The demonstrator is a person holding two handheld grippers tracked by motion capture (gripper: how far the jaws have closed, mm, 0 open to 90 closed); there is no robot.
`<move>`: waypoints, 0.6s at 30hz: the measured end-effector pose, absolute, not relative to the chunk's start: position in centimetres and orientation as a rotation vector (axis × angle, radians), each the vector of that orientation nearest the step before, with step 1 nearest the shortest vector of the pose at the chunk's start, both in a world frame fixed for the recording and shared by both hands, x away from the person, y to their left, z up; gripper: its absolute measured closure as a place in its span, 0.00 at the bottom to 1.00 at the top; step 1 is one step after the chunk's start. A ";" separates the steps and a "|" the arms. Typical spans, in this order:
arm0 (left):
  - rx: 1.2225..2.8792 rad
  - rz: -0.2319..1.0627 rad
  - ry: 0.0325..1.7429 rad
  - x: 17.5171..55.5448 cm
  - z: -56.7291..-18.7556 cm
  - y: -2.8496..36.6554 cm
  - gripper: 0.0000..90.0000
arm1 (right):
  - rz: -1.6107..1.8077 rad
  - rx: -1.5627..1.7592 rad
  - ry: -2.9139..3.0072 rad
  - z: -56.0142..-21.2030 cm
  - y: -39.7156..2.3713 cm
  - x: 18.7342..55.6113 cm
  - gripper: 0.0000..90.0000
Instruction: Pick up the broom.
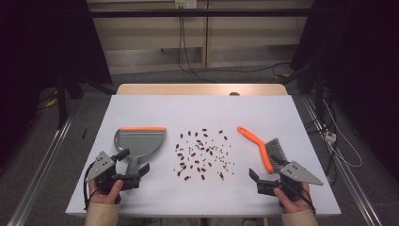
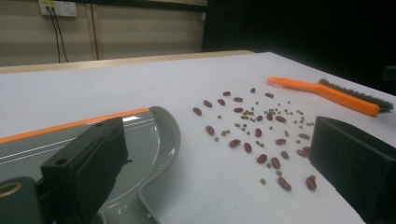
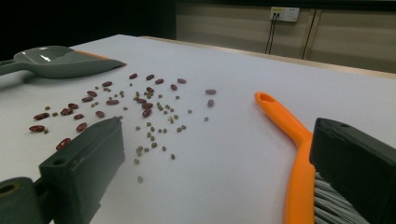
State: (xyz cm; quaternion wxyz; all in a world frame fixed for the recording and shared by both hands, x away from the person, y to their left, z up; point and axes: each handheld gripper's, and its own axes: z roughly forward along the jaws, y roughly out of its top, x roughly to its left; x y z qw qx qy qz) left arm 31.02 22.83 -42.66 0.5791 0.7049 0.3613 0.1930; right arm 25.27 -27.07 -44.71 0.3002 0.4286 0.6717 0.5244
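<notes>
Both claws are being held spread wide, nothing clamped. The left gripper (image 1: 133, 168) is being kept at the near end of the grey dustpan (image 1: 139, 141), whose handle is lying just by its jaws, not pinched. The right gripper (image 1: 267, 176) is being hovered at the near end of the orange brush (image 1: 260, 147), bristles beside its right jaw, handle running away ahead of it. The scattered beans (image 1: 202, 155) are lying between the two claws, ahead of both.

Risks, as judged: the dustpan handle is likely being approached off-centre, so the pan may be nudged or spun instead of gripped. The brush may be caught by the bristles rather than the handle, and tilted. Small green beans can be flicked off if the sweep is being made fast or away from the pan's orange lip.

Open room is being left ahead of both claws on the white table (image 1: 155, 200); the near edge is lying right behind the hands, and the right edge is near the brush.
</notes>
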 end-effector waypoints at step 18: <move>1.640 0.451 0.839 31.0 -42.4 22.9 0.05 | 1.394 1.118 1.753 -43.8 -27.3 25.6 0.03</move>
